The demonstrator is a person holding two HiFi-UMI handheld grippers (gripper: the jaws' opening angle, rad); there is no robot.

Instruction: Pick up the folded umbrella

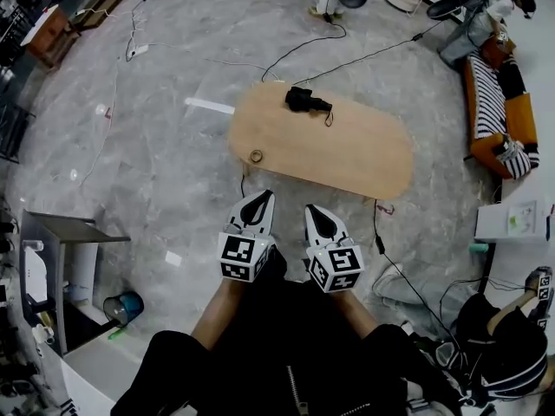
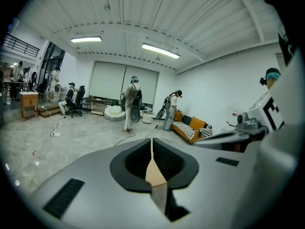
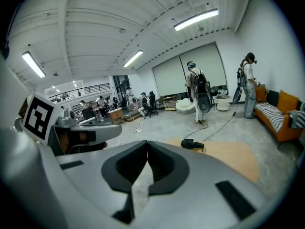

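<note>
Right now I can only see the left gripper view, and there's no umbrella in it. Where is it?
Observer: The head view shows the folded umbrella lying on the far side of the oval wooden table.
Operator: Is anything else on that table?
Observer: Yes, a small ring lies near the table's near left edge, well apart from the umbrella.
Operator: Are the right tongs open?
Observer: No. The right gripper view shows the right gripper with its tongs shut and nothing between them.
</note>
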